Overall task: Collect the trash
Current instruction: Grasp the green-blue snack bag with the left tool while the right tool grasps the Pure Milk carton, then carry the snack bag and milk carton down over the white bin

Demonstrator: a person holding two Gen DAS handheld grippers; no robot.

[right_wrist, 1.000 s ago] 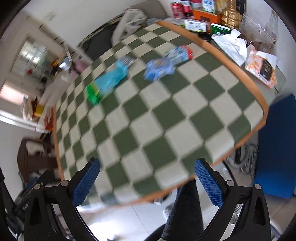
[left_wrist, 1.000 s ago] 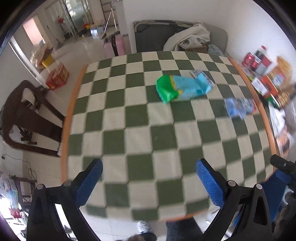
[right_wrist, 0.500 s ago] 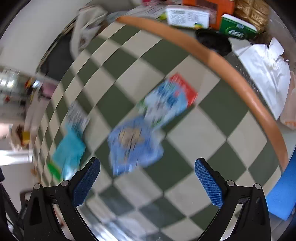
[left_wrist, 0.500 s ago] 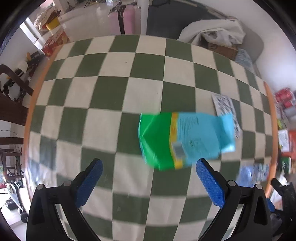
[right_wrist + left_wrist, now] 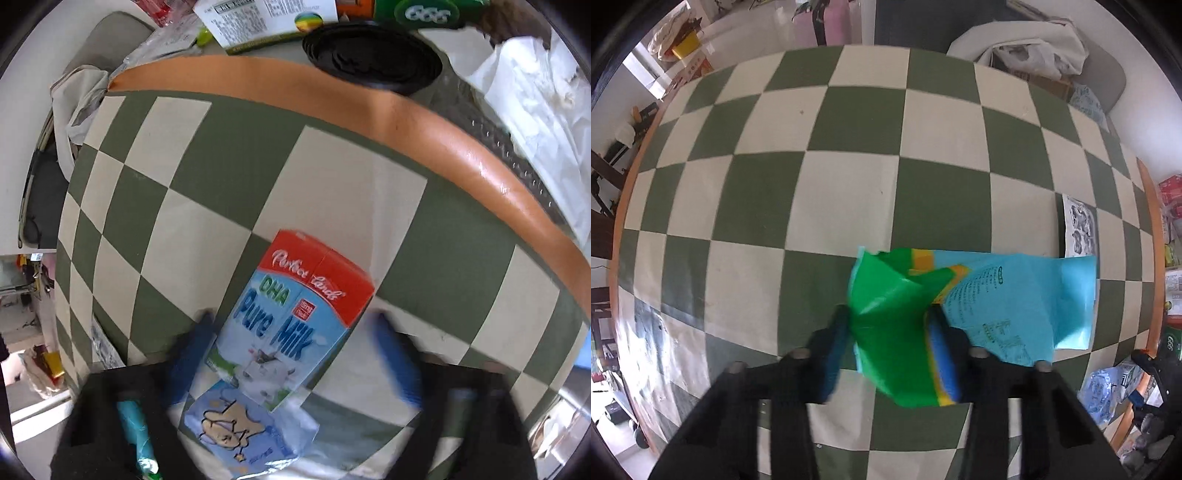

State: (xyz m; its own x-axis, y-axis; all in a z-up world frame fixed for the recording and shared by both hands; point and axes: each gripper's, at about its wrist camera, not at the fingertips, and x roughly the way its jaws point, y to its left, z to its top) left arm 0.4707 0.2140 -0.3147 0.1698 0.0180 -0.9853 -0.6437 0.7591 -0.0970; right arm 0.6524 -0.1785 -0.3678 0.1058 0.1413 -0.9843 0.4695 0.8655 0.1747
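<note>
A green-and-blue plastic wrapper (image 5: 960,310) lies crumpled on the checkered tablecloth (image 5: 849,184), its green end pinched by the closing left gripper (image 5: 890,343) — while the right gripper (image 5: 295,354) closes around a milk carton (image 5: 291,317), its right pad not yet touching.

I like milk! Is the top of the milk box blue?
No, the milk carton lying on the checkered table has a red top, with blue only lower down.

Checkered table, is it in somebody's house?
Probably a lived-in home. The table has a checkered cloth, food boxes crowd a side surface, and a chair holds piled cloth.
</note>
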